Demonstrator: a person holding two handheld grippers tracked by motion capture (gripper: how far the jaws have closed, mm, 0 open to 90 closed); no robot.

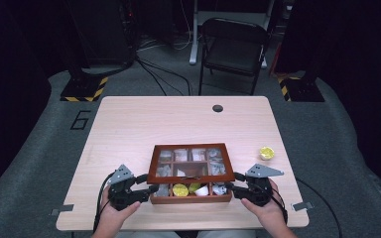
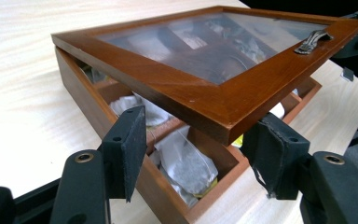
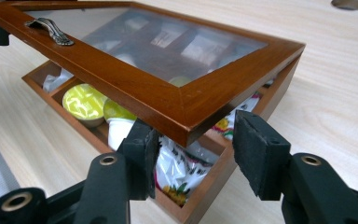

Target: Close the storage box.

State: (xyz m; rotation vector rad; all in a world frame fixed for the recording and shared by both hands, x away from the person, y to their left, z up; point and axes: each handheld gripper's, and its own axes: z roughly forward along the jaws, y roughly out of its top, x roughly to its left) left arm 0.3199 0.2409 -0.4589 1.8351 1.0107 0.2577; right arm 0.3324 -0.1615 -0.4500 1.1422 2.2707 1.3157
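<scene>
A brown wooden box (image 1: 191, 197) with several compartments lies near the table's front edge. Its glass-paned lid (image 1: 191, 163) is tilted, with the front edge raised off the box. My left gripper (image 1: 151, 188) is shut on the lid's front left corner (image 2: 228, 128), a pad on each side of it. My right gripper (image 1: 229, 187) is shut on the front right corner (image 3: 186, 133) in the same way. A metal handle (image 3: 50, 29) sits on the lid's front rail. Under the lid lie tea bags (image 2: 186, 168), yellow foil-topped cups (image 3: 81, 103) and a white cup (image 3: 119, 130).
A small yellow cup (image 1: 266, 152) lies on the table to the right of the box. The light wooden table (image 1: 129, 124) has a round hole (image 1: 218, 108) near its far edge. A black folding chair (image 1: 233, 44) stands beyond the table.
</scene>
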